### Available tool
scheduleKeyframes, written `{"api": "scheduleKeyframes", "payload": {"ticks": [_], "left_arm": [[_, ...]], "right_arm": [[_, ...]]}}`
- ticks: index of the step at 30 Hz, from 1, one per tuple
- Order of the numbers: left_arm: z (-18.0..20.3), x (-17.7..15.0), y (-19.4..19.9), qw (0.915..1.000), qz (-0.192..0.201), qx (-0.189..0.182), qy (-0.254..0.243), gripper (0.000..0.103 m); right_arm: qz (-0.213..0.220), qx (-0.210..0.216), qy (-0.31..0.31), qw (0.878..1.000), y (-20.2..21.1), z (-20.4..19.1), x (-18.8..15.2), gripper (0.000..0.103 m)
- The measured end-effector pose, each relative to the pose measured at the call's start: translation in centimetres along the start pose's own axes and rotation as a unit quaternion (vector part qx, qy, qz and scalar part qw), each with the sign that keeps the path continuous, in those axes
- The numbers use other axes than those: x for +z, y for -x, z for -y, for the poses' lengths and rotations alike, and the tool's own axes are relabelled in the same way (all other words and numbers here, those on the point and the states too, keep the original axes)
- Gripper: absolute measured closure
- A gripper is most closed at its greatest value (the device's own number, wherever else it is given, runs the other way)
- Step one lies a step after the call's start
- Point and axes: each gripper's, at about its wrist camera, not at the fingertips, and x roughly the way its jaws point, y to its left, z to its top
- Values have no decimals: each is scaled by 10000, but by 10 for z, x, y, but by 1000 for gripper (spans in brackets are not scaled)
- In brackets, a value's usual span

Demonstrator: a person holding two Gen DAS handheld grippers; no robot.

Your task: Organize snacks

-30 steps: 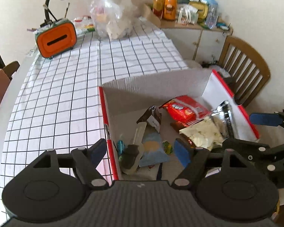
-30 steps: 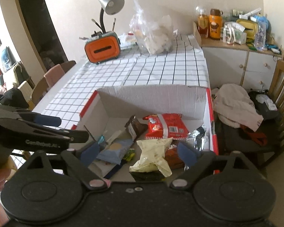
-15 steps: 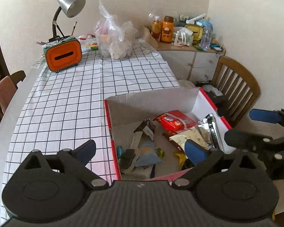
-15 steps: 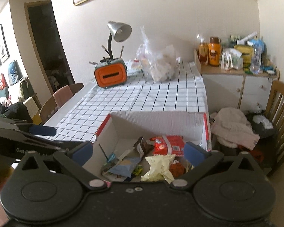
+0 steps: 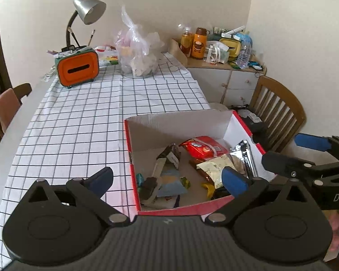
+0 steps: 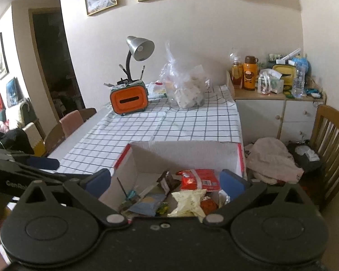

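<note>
At the near end of the checked tablecloth [image 5: 79, 122] sits the red-edged cardboard box [image 5: 178, 122], and both claws hang above its near rim. Compared with a moment ago, they have pulled back and up from the box: more of the table and far wall shows now, and the snacks look smaller. The left gripper [image 5: 167, 178] has just spread its jaws wide with nothing between them. The right gripper [image 6: 165, 181] has done likewise and is empty too. Inside the box lie a red packet [image 5: 203, 148], a pale yellow bag [image 5: 214, 167], a silver foil pack [image 5: 244, 155] at the right wall and a blue pouch [image 5: 169, 183] nearer the left. No snack seems left on the cloth, so I judge the gathering done, or nearly.
</note>
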Motion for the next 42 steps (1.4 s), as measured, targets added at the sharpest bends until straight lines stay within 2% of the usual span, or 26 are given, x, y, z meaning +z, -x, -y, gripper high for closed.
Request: {"api": "scheduleKeyframes", "payload": {"ticks": [12, 20, 29, 42], "left_arm": [[11, 0, 6, 9997, 113, 146, -144, 0], [9, 1, 2, 9999, 41, 77, -84, 0], [5, -1, 0, 9999, 62, 112, 54, 0], [5, -6, -6, 9998, -105, 166, 87, 0]], "right_arm": [[-135, -31, -64, 9999, 0, -1, -7, 0], [-303, 82, -338, 9989, -2, 5, -7, 0], [-207, 61, -388, 9990, 2, 6, -10, 0], [-255, 88, -472, 9985, 0, 6, -11, 1]]}}
